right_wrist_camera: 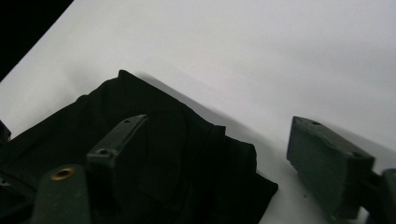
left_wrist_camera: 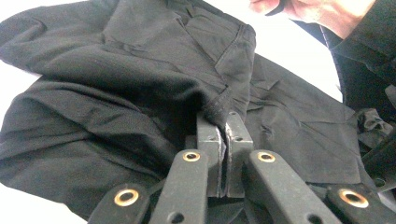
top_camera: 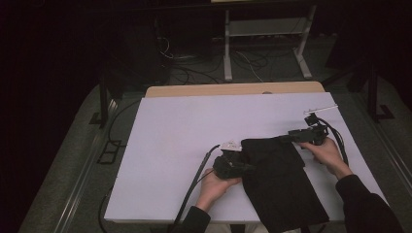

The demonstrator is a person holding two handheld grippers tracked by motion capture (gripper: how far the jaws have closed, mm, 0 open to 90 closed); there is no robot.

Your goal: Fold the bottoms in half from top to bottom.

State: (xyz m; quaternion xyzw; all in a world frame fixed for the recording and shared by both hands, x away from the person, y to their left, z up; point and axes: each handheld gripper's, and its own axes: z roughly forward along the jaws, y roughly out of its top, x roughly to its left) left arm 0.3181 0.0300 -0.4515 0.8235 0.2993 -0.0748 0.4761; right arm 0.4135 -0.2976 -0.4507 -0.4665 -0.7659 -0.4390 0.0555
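White table [top_camera: 175, 145], lit; the room around it is dark, with cables and a metal frame on the floor beyond the far edge. A black garment [top_camera: 279, 179] lies on the near right part of the table, its lower end hanging over the near edge toward the person. It looks folded or doubled, with seams and a pocket-like panel visible in the left gripper view. The left gripper [left_wrist_camera: 223, 135] sits at the garment's left edge, jaws pressed tight together on a bunched hem of the fabric, so it has a firm pinch on the cloth. The right gripper [right_wrist_camera: 219, 154] is at the garment's far right corner [right_wrist_camera: 254, 175], jaws standing wide: one jaw over the cloth, the other out over bare table, pads not on the fabric yet. Risk, as I judge it: the right jaws straddle the corner unevenly, so closing from here may catch a single layer or only the very tip, which would slip out when lifted or pulled. With the left pinch holding, a hard pull could also drag the overhanging end off the table.
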